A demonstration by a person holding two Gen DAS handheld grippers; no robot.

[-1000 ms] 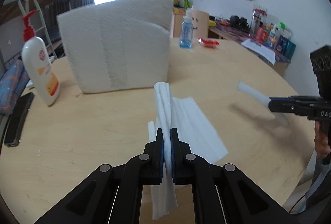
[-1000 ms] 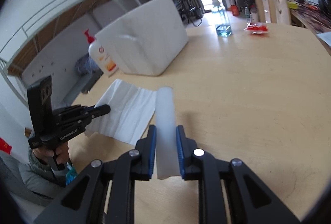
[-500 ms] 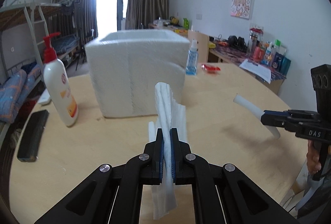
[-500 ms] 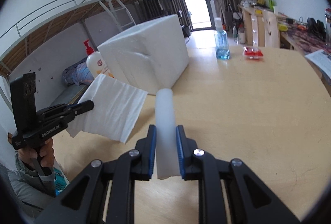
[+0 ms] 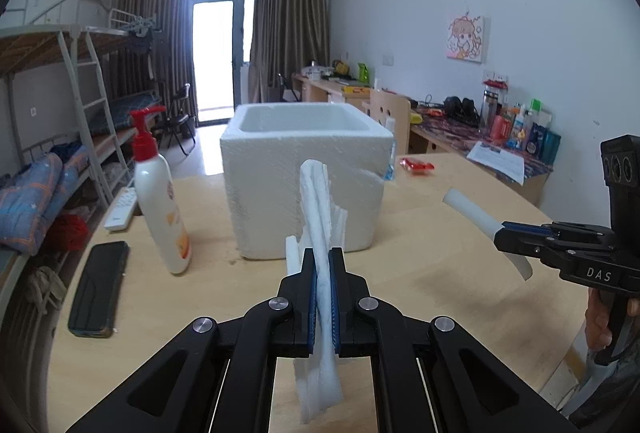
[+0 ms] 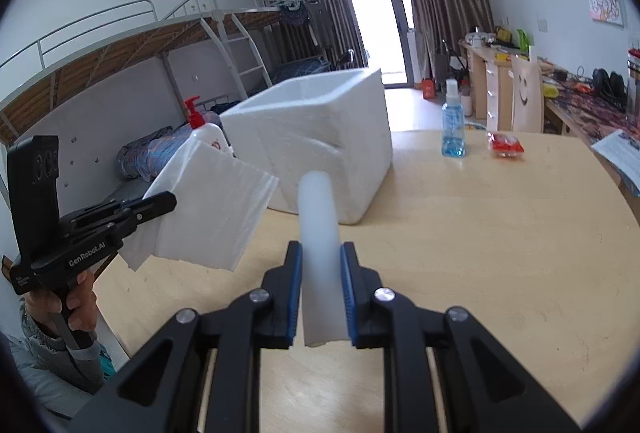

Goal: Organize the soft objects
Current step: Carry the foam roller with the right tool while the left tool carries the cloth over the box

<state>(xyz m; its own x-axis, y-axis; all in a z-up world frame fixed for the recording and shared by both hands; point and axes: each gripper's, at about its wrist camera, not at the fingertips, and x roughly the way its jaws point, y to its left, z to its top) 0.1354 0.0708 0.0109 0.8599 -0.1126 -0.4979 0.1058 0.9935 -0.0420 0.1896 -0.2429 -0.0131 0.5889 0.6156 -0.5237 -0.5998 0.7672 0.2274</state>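
Note:
My left gripper [image 5: 323, 261] is shut on a white paper towel [image 5: 320, 201], held edge-on above the wooden table [image 5: 420, 289]; the towel also shows in the right wrist view [image 6: 208, 209], hanging flat. My right gripper [image 6: 320, 253] is shut on a white foam tube [image 6: 318, 217], which also shows in the left wrist view [image 5: 476, 217]. An open white foam box [image 5: 304, 177] stands on the table ahead of both grippers, also in the right wrist view [image 6: 320, 137]. Both held objects are in the air, short of the box.
A lotion pump bottle [image 5: 160, 193], a black phone [image 5: 98, 285] and a remote [image 5: 120, 211] lie left of the box. A blue spray bottle [image 6: 453, 125] and red packet [image 6: 506, 145] sit farther back. A bunk bed [image 5: 60, 105] stands left.
Both grippers have risen from the table with their loads; the paper towel left the tabletop and now hangs in the air, and the box's open top has come into view.

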